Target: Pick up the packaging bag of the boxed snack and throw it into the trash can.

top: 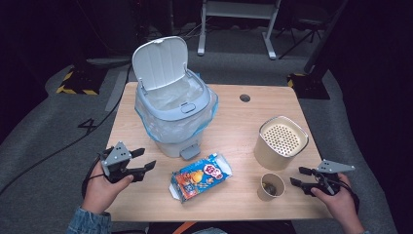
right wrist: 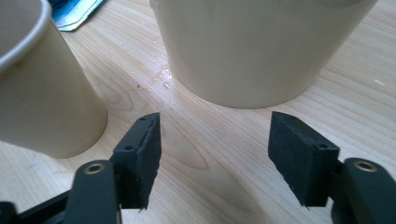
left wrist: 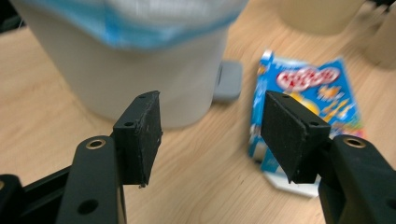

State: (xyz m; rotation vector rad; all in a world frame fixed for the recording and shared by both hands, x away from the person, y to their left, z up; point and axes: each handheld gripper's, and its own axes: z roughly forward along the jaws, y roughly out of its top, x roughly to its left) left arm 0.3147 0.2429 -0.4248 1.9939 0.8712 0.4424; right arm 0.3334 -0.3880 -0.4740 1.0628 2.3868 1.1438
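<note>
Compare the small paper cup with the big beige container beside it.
The paper cup is much smaller and narrower than the beige container. The cup's mouth is open, with something dark inside; the container's top carries a perforated insert. The cup stands nearer the person. Both are beige and upright on the table.

Table brightly lit, surroundings dark; gripper views blurred beyond jaws.

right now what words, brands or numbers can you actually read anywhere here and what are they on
Snack packet: red characters on a white patch, too blurred to read in the high view or the left gripper view.
"4": mark on the grey floor left of the table.
Pedal bin, tall beige container, paper cup: no text visible.
</note>
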